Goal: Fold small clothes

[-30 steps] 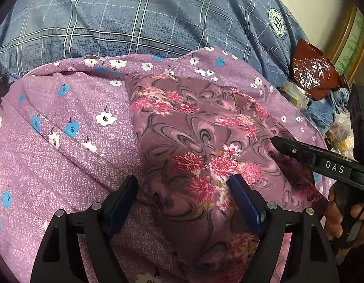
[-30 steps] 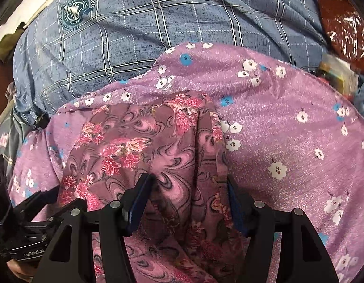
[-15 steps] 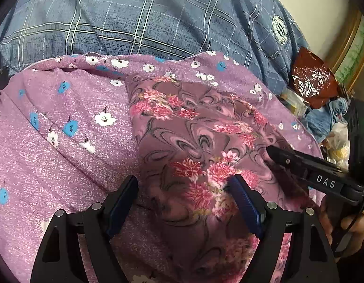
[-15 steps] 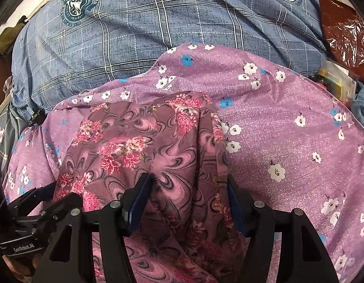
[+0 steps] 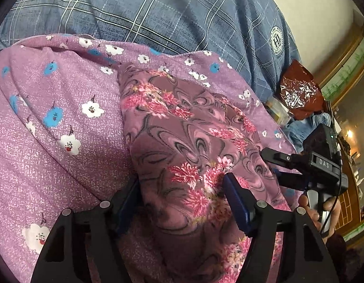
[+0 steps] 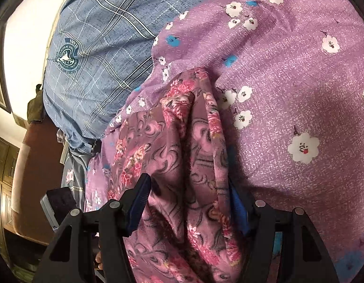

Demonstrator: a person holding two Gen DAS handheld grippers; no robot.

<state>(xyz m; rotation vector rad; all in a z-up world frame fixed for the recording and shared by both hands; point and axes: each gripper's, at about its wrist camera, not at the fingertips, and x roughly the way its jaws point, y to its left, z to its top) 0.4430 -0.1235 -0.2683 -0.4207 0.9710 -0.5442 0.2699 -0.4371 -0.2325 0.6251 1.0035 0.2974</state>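
Note:
A small mauve garment with pink flowers and grey swirls (image 5: 182, 141) lies bunched on a lilac cloth with white and blue flowers (image 5: 64, 127). My left gripper (image 5: 182, 193) is open, its blue-padded fingers on either side of the garment's near end. My right gripper (image 6: 189, 195) is open too, with a raised fold of the same garment (image 6: 182, 146) between its fingers. The right gripper also shows at the right of the left wrist view (image 5: 299, 165), next to the garment's right edge.
A blue plaid bedcover (image 5: 158, 11) lies beyond the lilac cloth (image 6: 288, 70). A reddish foil bag (image 5: 299, 94) and blue cloth (image 5: 307, 127) sit at the right edge. A wooden cabinet and bed edge (image 6: 21, 165) are at the left in the right wrist view.
Both grippers have moved in closer over the garment. The right gripper has swung to the left and tilted. Both sets of jaws stay open.

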